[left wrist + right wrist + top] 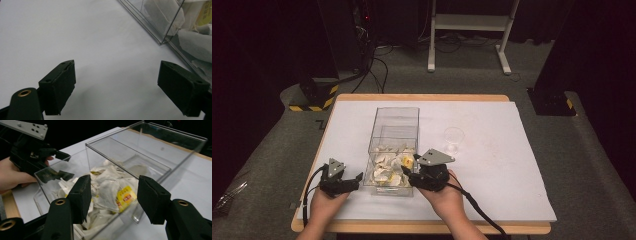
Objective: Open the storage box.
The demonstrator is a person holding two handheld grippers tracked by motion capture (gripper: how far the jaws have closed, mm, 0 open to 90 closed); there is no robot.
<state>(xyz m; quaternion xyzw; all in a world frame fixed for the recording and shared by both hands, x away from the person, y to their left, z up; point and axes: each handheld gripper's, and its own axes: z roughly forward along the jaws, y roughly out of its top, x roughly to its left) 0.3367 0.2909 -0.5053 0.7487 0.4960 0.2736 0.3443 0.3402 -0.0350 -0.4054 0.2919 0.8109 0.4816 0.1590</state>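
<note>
A clear plastic box (395, 118) stands on the white table top (492, 165), and its near half holds a heap of white tea bags (388, 171), some with yellow labels (126, 196). My right gripper (409, 172) hangs open at the box's front right corner; in the right gripper view its jaws (113, 197) stand apart above the tea bags with nothing gripped. My left gripper (355, 179) rests low on the table just left of the box. It is open and empty (117, 87), with the box wall (160, 22) close by.
An empty clear glass (454, 139) stands on the table right of the box. The table's wooden edge (422, 227) runs along the near side. Beyond the table are a white frame's legs (468, 37) and cables on a grey floor.
</note>
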